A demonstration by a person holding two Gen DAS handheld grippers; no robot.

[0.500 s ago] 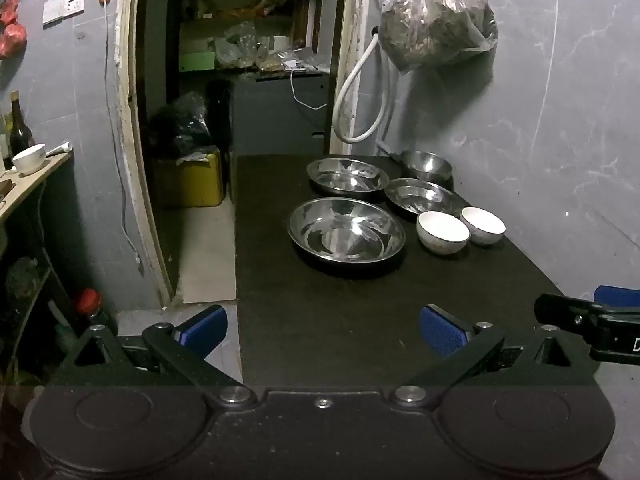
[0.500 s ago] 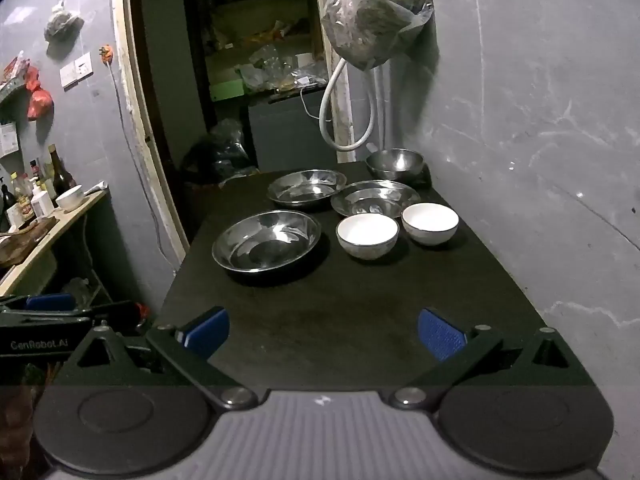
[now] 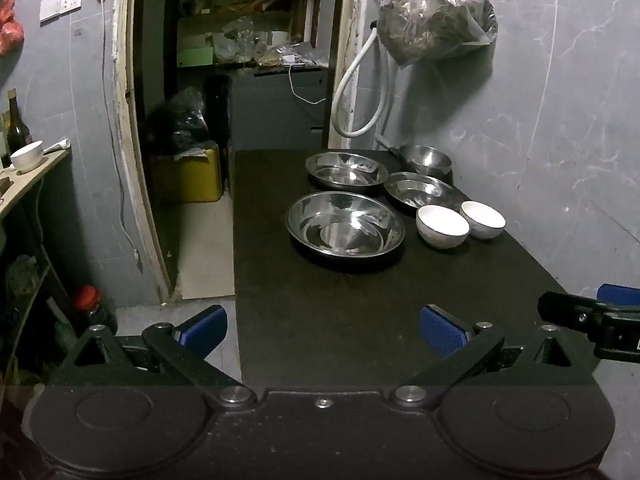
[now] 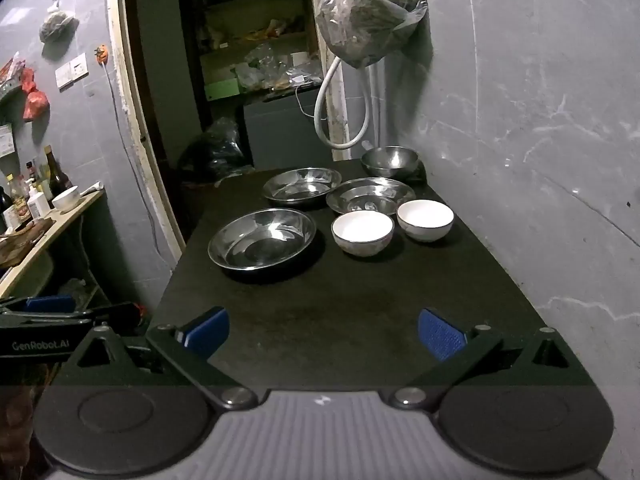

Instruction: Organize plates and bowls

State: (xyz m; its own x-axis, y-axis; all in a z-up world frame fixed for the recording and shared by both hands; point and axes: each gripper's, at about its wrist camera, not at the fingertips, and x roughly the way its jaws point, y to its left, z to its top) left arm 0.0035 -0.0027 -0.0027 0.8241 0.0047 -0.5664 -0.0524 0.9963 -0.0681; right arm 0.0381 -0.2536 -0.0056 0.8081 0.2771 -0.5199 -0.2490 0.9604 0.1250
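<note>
On the black table (image 3: pixel 340 312) stand three steel plates: a large near one (image 3: pixel 345 229) (image 4: pixel 262 238), one behind it (image 3: pixel 346 168) (image 4: pixel 302 185), and one to the right (image 3: pixel 422 193) (image 4: pixel 370 196). A steel bowl (image 3: pixel 426 159) (image 4: pixel 390 160) sits at the back by the wall. Two white bowls stand side by side, one (image 3: pixel 442 226) (image 4: pixel 362 233) left of the other (image 3: pixel 482 219) (image 4: pixel 425 220). My left gripper (image 3: pixel 322 330) is open and empty over the table's near left edge. My right gripper (image 4: pixel 324 332) is open and empty over the near end.
A grey wall (image 4: pixel 540 140) borders the table's right side, with a hanging plastic bag (image 4: pixel 370 12) and a white hose (image 4: pixel 340 120) above the far end. An open doorway (image 3: pixel 240 80) lies behind. A wooden shelf (image 4: pixel 44 224) with bottles and a bowl stands left.
</note>
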